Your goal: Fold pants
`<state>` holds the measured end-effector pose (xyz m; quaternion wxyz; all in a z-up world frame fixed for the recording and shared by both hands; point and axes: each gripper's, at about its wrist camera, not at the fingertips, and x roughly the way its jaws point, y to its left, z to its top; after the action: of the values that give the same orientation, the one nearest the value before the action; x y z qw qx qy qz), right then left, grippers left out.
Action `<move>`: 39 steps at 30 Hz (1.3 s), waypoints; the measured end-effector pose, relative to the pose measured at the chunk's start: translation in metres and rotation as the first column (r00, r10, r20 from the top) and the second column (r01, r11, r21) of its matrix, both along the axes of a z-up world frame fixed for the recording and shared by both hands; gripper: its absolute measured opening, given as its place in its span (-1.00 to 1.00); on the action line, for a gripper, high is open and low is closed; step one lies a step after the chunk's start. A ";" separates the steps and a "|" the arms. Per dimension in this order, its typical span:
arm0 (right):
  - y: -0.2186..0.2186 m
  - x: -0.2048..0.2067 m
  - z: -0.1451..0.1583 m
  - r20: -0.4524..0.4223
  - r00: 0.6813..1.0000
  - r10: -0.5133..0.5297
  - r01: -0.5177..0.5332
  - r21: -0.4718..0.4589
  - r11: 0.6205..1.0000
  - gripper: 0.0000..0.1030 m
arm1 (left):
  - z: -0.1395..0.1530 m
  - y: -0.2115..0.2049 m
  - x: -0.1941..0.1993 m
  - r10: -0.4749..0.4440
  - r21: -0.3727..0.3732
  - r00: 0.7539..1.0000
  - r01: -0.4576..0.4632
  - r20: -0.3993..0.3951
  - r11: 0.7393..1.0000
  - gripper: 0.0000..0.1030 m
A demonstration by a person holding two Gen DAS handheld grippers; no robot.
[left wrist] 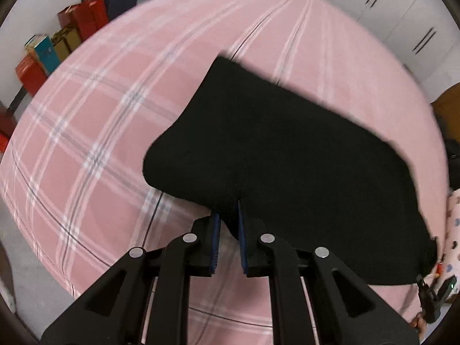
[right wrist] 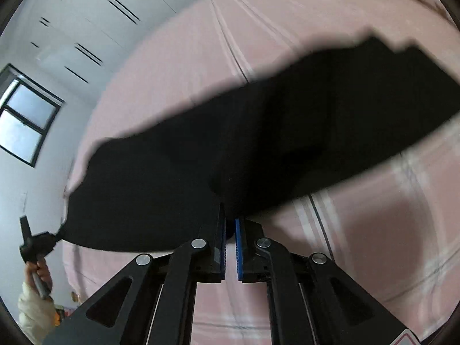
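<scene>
Soft black pants (left wrist: 287, 155) sag over the pink plaid bedsheet (left wrist: 95, 120), one pinched hem clamped in the left gripper (left wrist: 229, 218), another bunched edge clenched between the right gripper's (right wrist: 230, 224) blue ribbed pads.

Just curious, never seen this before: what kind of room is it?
Probably a bedroom: a pink plaid bedsheet covers a wide bed, tall white wardrobe doors stand behind, and black pants lie on it.

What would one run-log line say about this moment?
left gripper: shut on black pants | right gripper: shut on pants edge | pants: partly lifted off pink plaid bedsheet
</scene>
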<state>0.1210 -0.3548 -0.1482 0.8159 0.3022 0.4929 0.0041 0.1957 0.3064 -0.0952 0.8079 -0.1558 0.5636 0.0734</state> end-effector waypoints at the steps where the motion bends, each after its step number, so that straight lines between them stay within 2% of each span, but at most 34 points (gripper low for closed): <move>1: -0.002 -0.003 0.003 0.005 1.000 -0.018 0.018 0.000 1.000 -0.48 | -0.005 0.002 -0.003 0.011 -0.012 1.000 -0.011 0.001 1.000 -0.79; 2: -0.006 -0.006 0.007 0.018 0.999 -0.036 0.036 0.008 0.999 -0.37 | -0.006 0.003 -0.006 0.017 -0.013 1.000 -0.017 0.005 1.000 -0.77; 5: -0.034 -0.019 0.023 0.081 0.990 -0.113 0.112 0.013 0.994 -0.26 | -0.009 0.004 -0.009 0.028 -0.013 1.000 -0.028 0.008 1.000 -0.75; 8: -0.081 -0.020 0.034 0.089 0.967 -0.239 0.239 0.010 0.971 0.02 | -0.009 -0.003 -0.007 0.024 0.011 1.000 -0.024 -0.004 1.000 -0.74; 12: -0.127 0.004 0.032 0.060 0.945 -0.321 0.319 0.041 0.947 0.03 | -0.011 -0.009 -0.003 0.036 0.041 0.999 -0.035 -0.021 0.999 -0.74; 16: -0.162 0.027 0.035 0.014 0.913 -0.409 0.406 -0.156 0.901 0.03 | -0.013 -0.018 0.004 0.061 0.053 0.998 -0.060 -0.032 0.997 -0.74; 17: -0.165 0.027 0.029 -0.005 0.909 -0.417 0.409 -0.177 0.895 0.03 | -0.012 -0.017 0.005 0.064 0.055 0.997 -0.062 -0.034 0.997 -0.74; 19: -0.169 0.040 0.016 -0.056 0.912 -0.405 0.394 -0.149 0.907 0.05 | -0.011 -0.019 0.007 0.064 0.064 0.997 -0.062 -0.039 0.996 -0.73; 21: -0.172 0.042 0.021 -0.023 0.919 -0.393 0.386 -0.144 0.911 0.05 | -0.012 -0.021 0.010 0.065 0.075 0.997 -0.061 -0.048 0.995 -0.73; 23: -0.180 0.035 0.019 -0.002 0.936 -0.352 0.347 -0.157 0.925 -0.07 | -0.012 -0.023 0.013 0.073 0.081 0.996 -0.068 -0.057 0.994 -0.73; 24: -0.182 0.039 0.014 -0.022 0.945 -0.327 0.319 -0.165 0.933 -0.64 | -0.012 -0.024 0.015 0.078 0.083 0.995 -0.073 -0.060 0.994 -0.73; 25: -0.183 0.044 0.011 -0.047 0.953 -0.298 0.287 -0.165 0.944 -0.92 | -0.013 -0.024 0.015 0.082 0.084 0.995 -0.077 -0.062 0.993 -0.73; 27: -0.182 0.047 0.023 0.012 0.966 -0.258 0.257 -0.145 0.955 -0.93 | -0.014 -0.025 0.017 0.095 0.082 0.993 -0.089 -0.067 0.993 -0.73; 29: -0.185 0.042 0.059 0.146 0.964 -0.224 0.249 -0.181 0.952 -0.94 | -0.013 -0.024 0.018 0.094 0.083 0.993 -0.088 -0.068 0.993 -0.72; 30: -0.191 0.037 0.074 0.174 0.957 -0.234 0.269 -0.216 0.939 -0.94 | -0.012 -0.024 0.019 0.090 0.085 0.994 -0.084 -0.068 0.993 -0.72; 31: -0.195 0.032 0.079 0.165 0.952 -0.258 0.295 -0.267 0.917 -0.88 | -0.011 -0.023 0.019 0.088 0.087 0.994 -0.082 -0.068 0.993 -0.72; 32: -0.199 0.028 0.078 0.124 0.949 -0.288 0.313 -0.329 0.891 -0.71 | -0.011 -0.023 0.019 0.087 0.090 0.994 -0.081 -0.068 0.993 -0.72; 33: -0.201 0.026 0.075 0.070 0.950 -0.306 0.310 -0.354 0.882 -0.14 | -0.011 -0.024 0.019 0.088 0.092 0.994 -0.081 -0.067 0.992 -0.72; 34: -0.201 0.019 0.071 0.019 0.946 -0.323 0.310 -0.346 0.886 -0.06 | -0.013 -0.025 0.020 0.090 0.095 0.994 -0.083 -0.068 0.992 -0.72; 36: -0.191 0.002 0.071 0.027 0.949 -0.314 0.312 -0.219 0.924 -0.05 | -0.015 -0.026 0.020 0.099 0.094 0.993 -0.093 -0.066 0.991 -0.72; 39: -0.166 0.017 0.063 -0.024 0.963 -0.267 0.263 -0.110 0.959 0.08 | -0.019 -0.029 0.019 0.110 0.093 0.992 -0.104 -0.063 0.990 -0.72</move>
<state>0.1377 -0.5206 -0.0850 0.8141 0.3222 0.4633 -0.1372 0.2145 0.2770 -0.1138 0.7893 -0.1468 0.5778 0.1472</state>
